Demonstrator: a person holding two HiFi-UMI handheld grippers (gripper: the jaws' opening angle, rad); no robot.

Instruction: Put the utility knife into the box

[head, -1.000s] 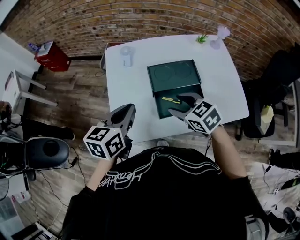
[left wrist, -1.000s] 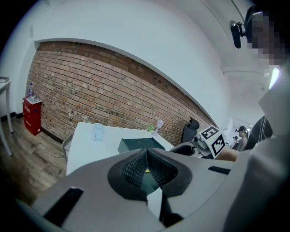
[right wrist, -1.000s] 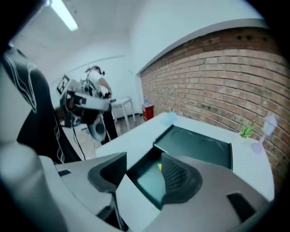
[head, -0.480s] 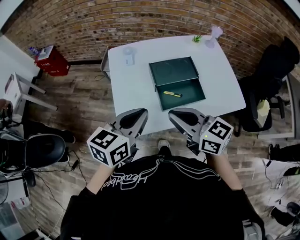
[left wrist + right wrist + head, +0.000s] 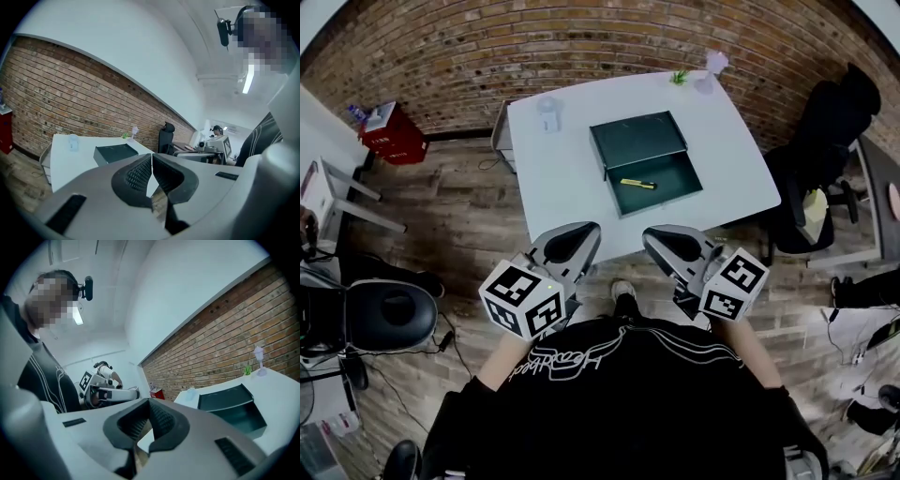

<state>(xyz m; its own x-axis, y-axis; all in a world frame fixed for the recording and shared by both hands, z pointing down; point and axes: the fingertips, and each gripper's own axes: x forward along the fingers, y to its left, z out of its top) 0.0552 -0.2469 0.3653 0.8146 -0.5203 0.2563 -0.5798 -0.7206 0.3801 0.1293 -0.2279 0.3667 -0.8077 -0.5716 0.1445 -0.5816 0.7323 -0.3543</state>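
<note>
**Surface Finishes**

Table (image 5: 562,178): smooth, matt white top. Box (image 5: 636,138): dark green with a faint sheen. Wall (image 5: 487,47): rough brick. Floor (image 5: 469,225): grained wood planks. Left gripper (image 5: 152,158): matt grey plastic shell; pads (image 5: 139,176): black, finely ribbed.

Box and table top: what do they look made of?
Box: dark green, matte, thin flat walls and lid; probably rigid cardboard, possibly plastic. Table top: plain white, smooth, low sheen, thin edge; likely laminate or painted board. Neither is certain from this far.
</note>
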